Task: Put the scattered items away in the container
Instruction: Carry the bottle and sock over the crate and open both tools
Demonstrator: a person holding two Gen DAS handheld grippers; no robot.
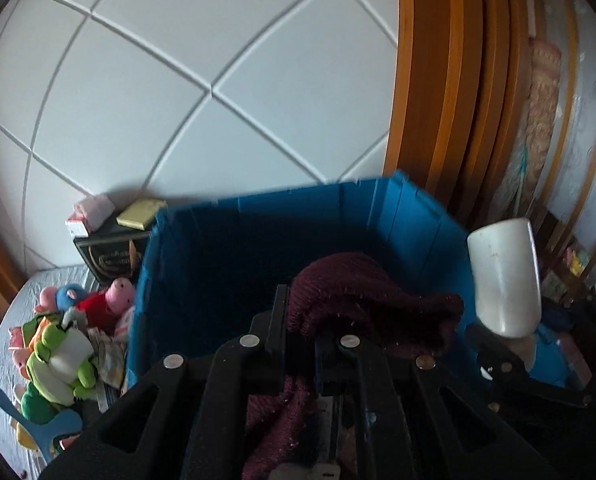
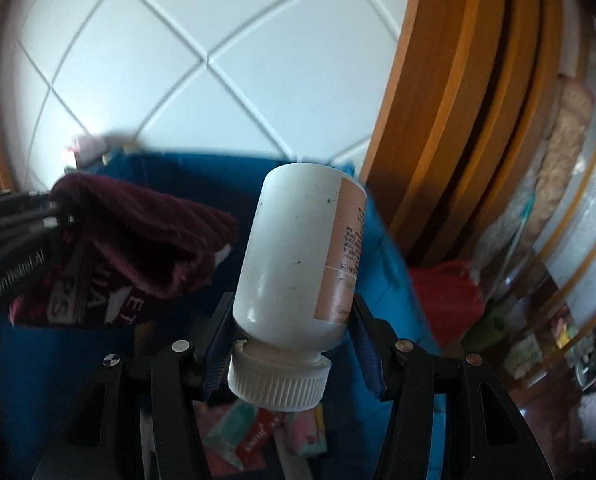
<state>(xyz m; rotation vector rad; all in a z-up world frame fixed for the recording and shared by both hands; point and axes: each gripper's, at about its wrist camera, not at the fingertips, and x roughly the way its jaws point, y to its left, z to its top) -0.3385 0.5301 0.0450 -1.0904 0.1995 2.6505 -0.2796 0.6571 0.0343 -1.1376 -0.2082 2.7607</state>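
Left gripper [image 1: 298, 340] clenched on a dark maroon knitted cloth [image 1: 362, 300], held over the open top of the deep blue plastic crate [image 1: 410, 216], with the fabric bunched between the black fingers and trailing back toward the camera. Seen from the right wrist as the same cloth [image 2: 145, 240], with white lettering on a lower fold, hanging from the left gripper [image 2: 57, 216] above the crate's left half.

Right gripper [image 2: 293, 344] grasping a white plastic bottle with a pale pink label [image 2: 298, 256] by the neck end, blue pads pressed against its shoulder on both sides, ribbed white screw cap [image 2: 277, 380] pointing back toward the camera and the bottle's base tilted up and forward. Bottle positioned above the crate's [image 2: 394, 264] interior, near its right wall. In the left wrist view, the same bottle [image 1: 506, 276] at the crate's right edge, gripped from below.

On the crate floor beneath the bottle, small pink, red and mint-green packets [image 2: 257, 432].

Left of the crate, on a pale quilted surface, a heap of soft toys: a green frog plush [image 1: 61, 364] and a pink pig plush in a red dress [image 1: 109, 300]. Behind the crate's left corner, a yellow flat block [image 1: 141, 213] and a pink and white box [image 1: 89, 216] on a dark case.
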